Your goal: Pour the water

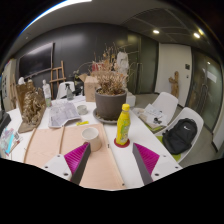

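The gripper (108, 158) hovers level, fingers spread wide.

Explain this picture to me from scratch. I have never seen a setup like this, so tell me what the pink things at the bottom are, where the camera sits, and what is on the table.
There is no robot here. A person carries a hand-held gripper with two fingers, and the camera rides on it, looking forward along them. The pink pads are the fingers' inner faces. The fingers stand open and hold nothing.

On the table, just ahead of the fingers, stand a small paper cup and a yellow bottle, slightly apart. Beyond them is a potted plant with dry stems, with papers beside it. A black backpack lies on a chair at the table's side.
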